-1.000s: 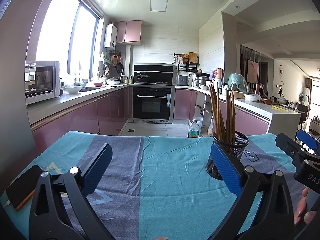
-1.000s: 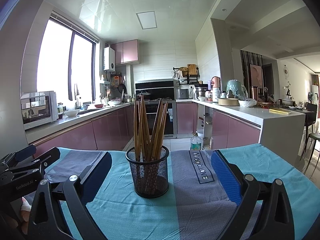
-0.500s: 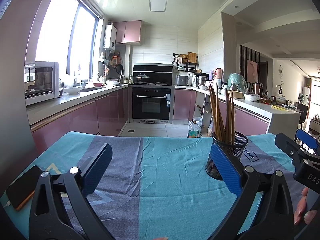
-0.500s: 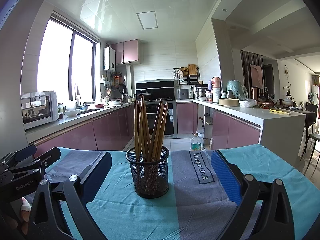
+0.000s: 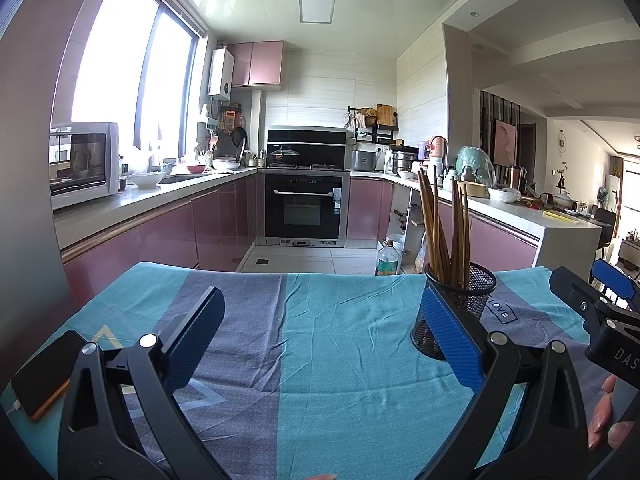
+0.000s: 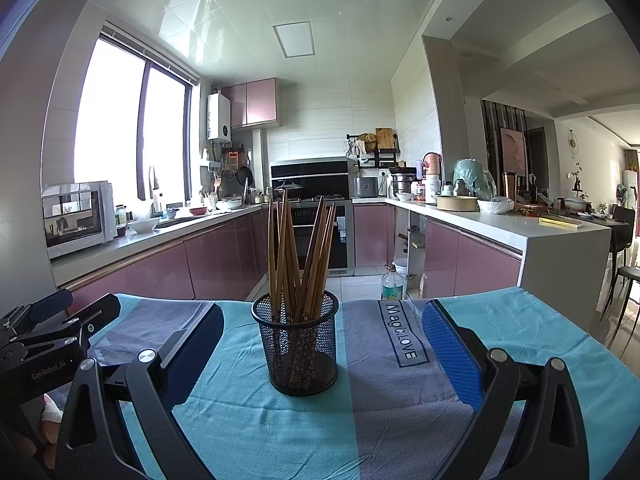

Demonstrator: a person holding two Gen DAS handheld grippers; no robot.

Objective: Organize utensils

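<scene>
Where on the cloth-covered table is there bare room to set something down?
The widest bare stretch of the turquoise and grey tablecloth lies between the black phone at its left edge and the black mesh cup of wooden chopsticks. More lies right of the cup. Both claws stand open, empty.

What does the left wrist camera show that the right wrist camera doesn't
Only the left wrist view shows a phone lying at the cloth's left edge. Only the right wrist view shows the full "Magic LOVE" lettering on the tablecloth. Both show the mesh holder standing upright with the chopsticks in it, and both the left gripper and the right gripper with jaws open and empty.
</scene>
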